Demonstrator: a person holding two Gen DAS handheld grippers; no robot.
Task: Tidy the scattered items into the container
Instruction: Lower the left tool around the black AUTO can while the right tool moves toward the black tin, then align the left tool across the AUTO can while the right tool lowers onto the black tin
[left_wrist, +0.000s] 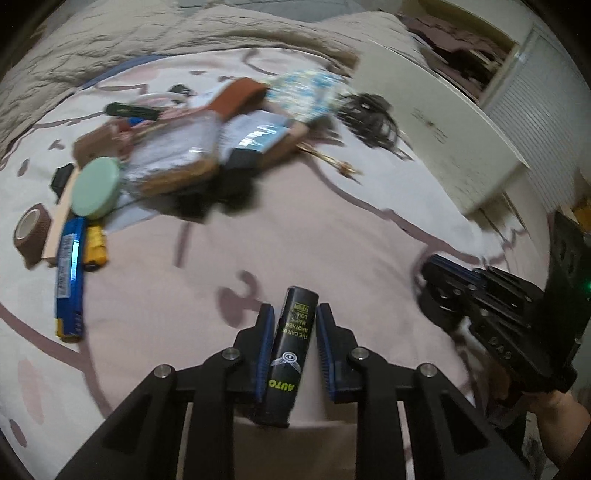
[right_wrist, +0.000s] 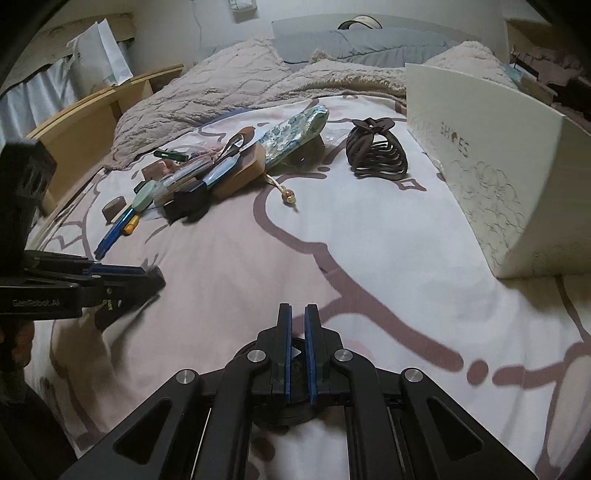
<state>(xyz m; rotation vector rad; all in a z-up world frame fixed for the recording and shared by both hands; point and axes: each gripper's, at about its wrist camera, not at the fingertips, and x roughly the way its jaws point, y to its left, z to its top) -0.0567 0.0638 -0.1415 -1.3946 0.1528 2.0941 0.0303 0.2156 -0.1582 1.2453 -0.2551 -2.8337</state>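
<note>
My left gripper (left_wrist: 295, 314) is shut on a black tube with "AUTO" printed on it (left_wrist: 291, 343), held above the pink bedsheet. It also shows at the left of the right wrist view (right_wrist: 147, 280). My right gripper (right_wrist: 298, 314) is shut and empty, low over the sheet; it shows at the right of the left wrist view (left_wrist: 436, 273). The white shoebox (right_wrist: 491, 166) stands at the far right (left_wrist: 443, 125). A pile of scattered items (left_wrist: 177, 147) lies beyond: a mint round lid (left_wrist: 96, 186), a blue pack (left_wrist: 70, 273), a brown tape roll (left_wrist: 31, 229), a patterned pouch (right_wrist: 295, 136).
A dark brown hair claw (right_wrist: 376, 155) lies between the pile and the shoebox. A beaded cord (right_wrist: 284, 192) lies by the pile. A beige blanket (right_wrist: 229, 81) and grey pillow (right_wrist: 354, 40) lie at the back. A wooden bed frame (right_wrist: 85, 125) runs along the left.
</note>
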